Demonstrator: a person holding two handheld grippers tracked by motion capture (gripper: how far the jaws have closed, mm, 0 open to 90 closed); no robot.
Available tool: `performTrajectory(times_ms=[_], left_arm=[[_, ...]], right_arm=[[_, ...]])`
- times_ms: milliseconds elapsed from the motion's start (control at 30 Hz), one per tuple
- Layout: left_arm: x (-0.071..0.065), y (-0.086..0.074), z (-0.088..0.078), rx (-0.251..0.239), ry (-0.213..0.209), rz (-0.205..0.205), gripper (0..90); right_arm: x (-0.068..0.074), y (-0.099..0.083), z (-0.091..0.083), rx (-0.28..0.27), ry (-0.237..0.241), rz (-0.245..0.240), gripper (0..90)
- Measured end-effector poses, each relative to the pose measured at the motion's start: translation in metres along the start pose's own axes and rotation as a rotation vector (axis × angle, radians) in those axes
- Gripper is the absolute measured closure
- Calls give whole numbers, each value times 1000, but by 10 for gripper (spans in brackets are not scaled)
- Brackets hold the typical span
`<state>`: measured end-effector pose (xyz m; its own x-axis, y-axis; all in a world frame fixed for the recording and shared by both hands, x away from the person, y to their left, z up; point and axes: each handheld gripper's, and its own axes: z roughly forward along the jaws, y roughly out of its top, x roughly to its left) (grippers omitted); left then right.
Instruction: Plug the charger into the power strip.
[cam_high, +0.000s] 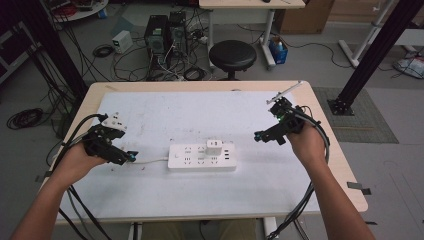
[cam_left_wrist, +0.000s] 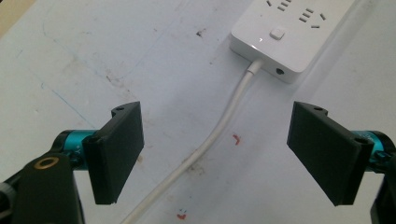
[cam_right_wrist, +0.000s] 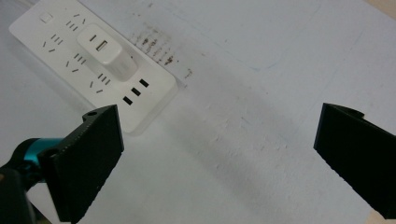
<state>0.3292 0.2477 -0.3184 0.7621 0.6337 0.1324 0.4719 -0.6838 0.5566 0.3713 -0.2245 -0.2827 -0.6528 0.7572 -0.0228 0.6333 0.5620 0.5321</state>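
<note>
High view: charger (cam_high: 214, 147) plugged into power strip (cam_high: 186, 161); left hand-held gripper (cam_high: 131, 157) and right hand-held gripper (cam_high: 258, 135) released, empty.

**Robotics lab, test bench setup**

Lab or workshop room. Grey floor strewn with loose cables (cam_high: 125, 60). Two computer towers (cam_high: 166, 34) stand on the floor behind the counter (cam_high: 150, 90). Black metal frame struts (cam_high: 372, 55) rise at the sides. A round black stool (cam_high: 232, 55) and a second desk (cam_high: 250, 5) stand beyond.

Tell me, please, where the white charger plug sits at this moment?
The white charger plug stands plugged into the power strip, right of its middle, at the table's centre in the high view.
</note>
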Motion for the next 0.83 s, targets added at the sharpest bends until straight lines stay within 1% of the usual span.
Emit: performTrajectory(times_ms=[100, 133, 200, 267, 500, 533, 600, 700, 833], left_arm=[[-2, 1, 2, -1, -5, 1, 187], [-3, 1, 2, 5, -7, 9, 187], [-5, 2, 3, 8, -6, 4, 187], [-5, 2, 4, 12, -5, 8, 187], [-6, -1, 7, 16, -2, -9, 187], [-5, -2, 7, 22, -2, -2, 187], [-5, -3, 8, 23, 1, -8, 187], [-5, -5, 8, 20, 2, -13, 187], [-4, -6, 9, 14, 10, -20, 187]], right_arm=[[-3, -7, 1, -5, -7, 9, 8], [-3, -9, 2, -5, -9, 14, 8], [-4, -13, 3, -7, -5, 18, 8], [-6, -15, 3, -6, -8, 21, 8], [-8, -22, 8, -7, -9, 30, 8], [-7, -23, 9, -7, -7, 34, 8], [-7, -25, 10, -2, -6, 38, 8], [-8, -27, 11, -6, -3, 37, 8], [-9, -31, 11, -9, -3, 50, 8]])
